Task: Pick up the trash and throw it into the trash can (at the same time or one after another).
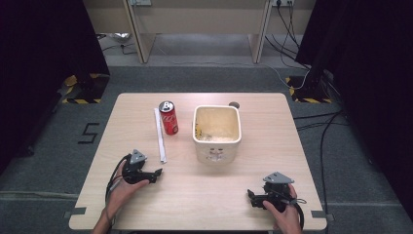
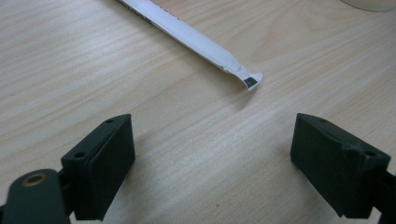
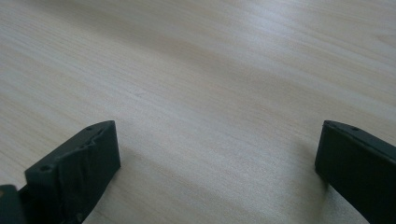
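Both hand-held grippers rest low on the desk (image 1: 195,204) with their jaws spread wide and nothing between them. My left hand-held gripper (image 1: 157,174) sits on the near left part of the desk, jaws pointing toward the right, and my left hand (image 1: 122,187) holds it from behind. In the left gripper view its two black jaws stand well apart over bare wood, and the straw (image 2: 196,42) in its white paper wrapper lies just beyond them, its near end closest to the gap and apart from both jaws.

Taking the tub (image 1: 217,131) as the landmark: it is cream-coloured, square and open-topped, and stands around the middle of the desk. The straw (image 1: 159,136) lies flat to the left of the tub, running lengthwise away from me. The can (image 1: 168,117), red and upright, stands just beyond the straw's right side, between the straw and the tub, apart from the tub. My left hand-held gripper is nearer to me than the tub and to its left, close to the straw's near end.

My right hand-held gripper (image 1: 250,194) lies nearer to me than the tub and to its right, well apart from it, in my right hand (image 1: 282,212). In the right gripper view its jaws gape over bare wood.
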